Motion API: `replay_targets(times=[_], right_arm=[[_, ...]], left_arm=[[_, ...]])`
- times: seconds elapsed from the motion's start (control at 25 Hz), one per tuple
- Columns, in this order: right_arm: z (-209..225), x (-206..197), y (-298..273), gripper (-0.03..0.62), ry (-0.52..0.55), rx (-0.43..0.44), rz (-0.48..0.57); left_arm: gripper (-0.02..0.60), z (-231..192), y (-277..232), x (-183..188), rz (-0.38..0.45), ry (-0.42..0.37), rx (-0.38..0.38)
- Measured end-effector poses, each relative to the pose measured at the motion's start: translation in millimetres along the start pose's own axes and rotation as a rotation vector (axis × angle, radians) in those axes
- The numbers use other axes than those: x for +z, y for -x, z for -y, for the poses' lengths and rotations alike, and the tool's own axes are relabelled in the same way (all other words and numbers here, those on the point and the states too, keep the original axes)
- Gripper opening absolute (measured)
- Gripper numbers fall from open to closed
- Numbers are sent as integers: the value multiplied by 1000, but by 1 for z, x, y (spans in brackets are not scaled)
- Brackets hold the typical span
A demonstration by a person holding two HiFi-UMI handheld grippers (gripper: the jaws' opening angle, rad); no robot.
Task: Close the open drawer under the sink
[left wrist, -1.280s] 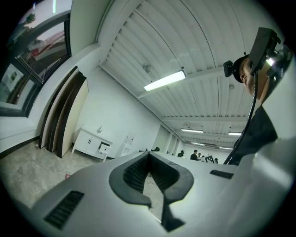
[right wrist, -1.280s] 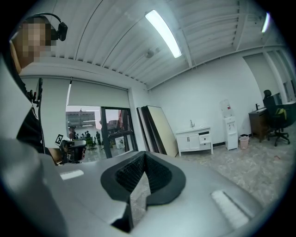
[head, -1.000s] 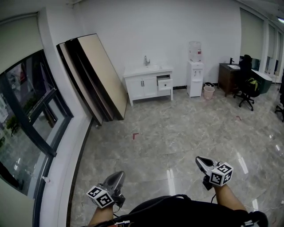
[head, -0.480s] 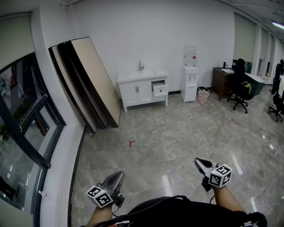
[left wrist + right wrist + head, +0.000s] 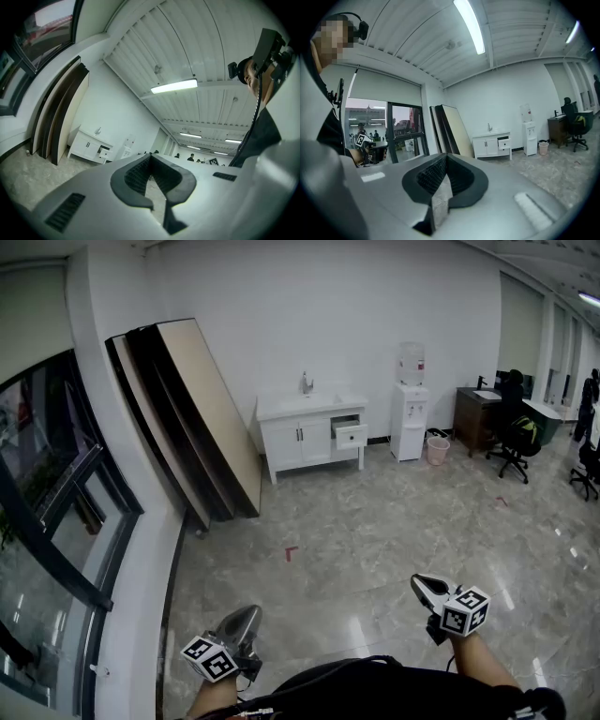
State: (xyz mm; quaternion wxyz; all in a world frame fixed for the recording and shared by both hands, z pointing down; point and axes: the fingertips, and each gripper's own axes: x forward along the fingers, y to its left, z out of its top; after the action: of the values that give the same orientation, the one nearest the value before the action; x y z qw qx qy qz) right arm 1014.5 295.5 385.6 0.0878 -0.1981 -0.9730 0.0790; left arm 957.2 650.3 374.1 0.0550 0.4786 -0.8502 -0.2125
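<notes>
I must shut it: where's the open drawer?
Head view: the open drawer sits across the room, at the right end of the white sink cabinet, left of the water dispenser.

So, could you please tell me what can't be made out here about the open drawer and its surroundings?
- Drawer contents: too small and distant in every view.
- Whatever is behind the leaning boards: hidden by them in the head view.
- Floor close ahead: hidden behind the left gripper and right gripper in their own views.
- Forearms: cut off by the head view's bottom edge.
</notes>
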Motion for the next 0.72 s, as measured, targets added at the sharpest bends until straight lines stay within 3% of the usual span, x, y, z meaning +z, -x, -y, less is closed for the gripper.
replay_targets(times=[0.36,0.72], right_arm=[[-5,-3,-70,2,11,42,-51],[75,9,-114,2,-6,114,-61]], left_arm=[[0,-62,1,9,7,22,46],[0,-75,-77,1,14,13,91]])
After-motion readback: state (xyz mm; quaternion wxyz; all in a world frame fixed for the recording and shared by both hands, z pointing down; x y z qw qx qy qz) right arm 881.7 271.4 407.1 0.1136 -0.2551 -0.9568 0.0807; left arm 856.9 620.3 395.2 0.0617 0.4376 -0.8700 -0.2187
